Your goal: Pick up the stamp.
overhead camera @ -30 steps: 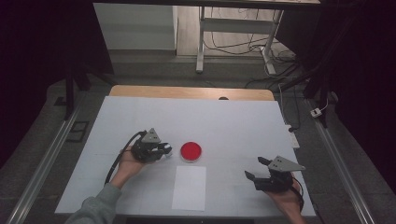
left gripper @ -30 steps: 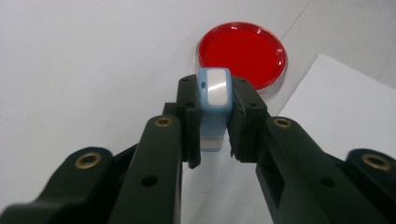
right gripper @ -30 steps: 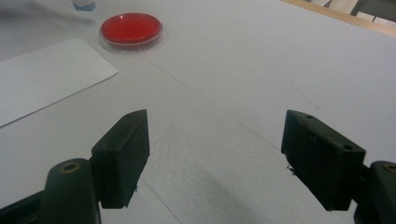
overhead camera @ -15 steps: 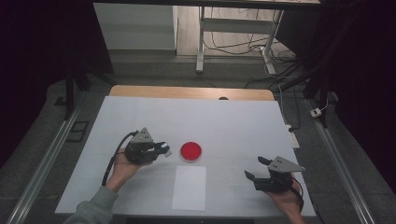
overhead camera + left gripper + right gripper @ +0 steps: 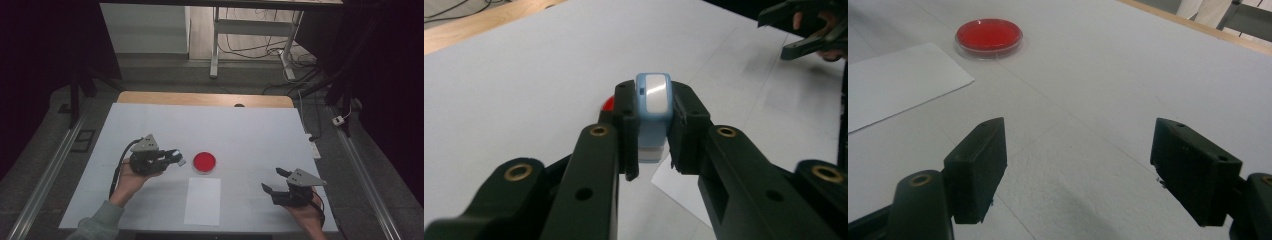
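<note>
My left gripper (image 5: 175,158) is shut on a small blue-and-white stamp (image 5: 653,112), held just left of a round red ink pad (image 5: 205,162) and lifted off the table. In the left gripper view the stamp sits pinched between the two black jaws, and a sliver of the red ink pad (image 5: 608,104) peeks out behind them. A white sheet of paper (image 5: 202,201) lies in front of the pad. My right gripper (image 5: 273,181) rests near the table's front right with its jaws wide apart and nothing between them; its view shows the red ink pad (image 5: 989,36) and the paper (image 5: 895,83) ahead.
The white tabletop (image 5: 250,135) has a wooden strip (image 5: 200,98) along its far edge. Metal rails (image 5: 45,175) run down both sides. A desk frame and cables (image 5: 280,55) stand on the floor beyond the table.
My left gripper has risen with the stamp and drawn slightly back to the left of the ink pad. The right gripper has stayed put.
</note>
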{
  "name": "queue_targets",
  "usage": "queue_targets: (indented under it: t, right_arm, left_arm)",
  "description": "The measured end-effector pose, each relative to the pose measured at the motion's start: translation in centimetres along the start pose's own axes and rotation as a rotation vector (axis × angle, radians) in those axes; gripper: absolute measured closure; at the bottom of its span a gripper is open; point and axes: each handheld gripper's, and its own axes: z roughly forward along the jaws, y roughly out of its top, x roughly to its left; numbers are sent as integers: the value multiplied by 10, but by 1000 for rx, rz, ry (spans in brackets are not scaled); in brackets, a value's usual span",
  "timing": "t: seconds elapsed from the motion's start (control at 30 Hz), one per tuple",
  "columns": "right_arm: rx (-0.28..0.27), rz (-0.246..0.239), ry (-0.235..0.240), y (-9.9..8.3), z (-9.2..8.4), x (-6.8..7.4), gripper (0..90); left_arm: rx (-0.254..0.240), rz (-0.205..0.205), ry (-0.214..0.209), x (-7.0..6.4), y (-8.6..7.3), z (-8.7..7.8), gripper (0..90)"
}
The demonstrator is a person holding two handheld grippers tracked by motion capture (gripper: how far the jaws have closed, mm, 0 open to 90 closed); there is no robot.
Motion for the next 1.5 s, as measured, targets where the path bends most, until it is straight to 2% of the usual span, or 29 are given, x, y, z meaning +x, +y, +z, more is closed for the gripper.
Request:
queue_targets:
  t: [0.17, 0.5, 0.9, 1.0, 1.2, 1.4, 1.5]
  right_arm:
    - [-10, -5, 5, 1, 0, 2, 222]
    - [-9, -7, 4, 0, 0, 1, 223]
    - [-11, -8, 0, 0, 1, 2, 223]
    - [-11, -7, 0, 0, 1, 2, 223]
    - [-11, -6, 1, 0, 1, 2, 223]
    - [-11, -6, 7, 0, 1, 2, 224]
    - [-10, -5, 3, 0, 1, 2, 223]
  left_arm:
    - [-27, -7, -28, -5, 5, -4, 756]
    - [-59, -10, -115, -17, 13, -5, 756]
    - [-40, 14, -203, -40, 18, 11, 756]
    - [-29, 30, -209, -45, 17, 16, 756]
    - [-10, 38, -224, -52, 15, 26, 756]
    - [-3, 37, -225, -52, 14, 29, 756]
    - [2, 39, -210, -50, 13, 29, 756]
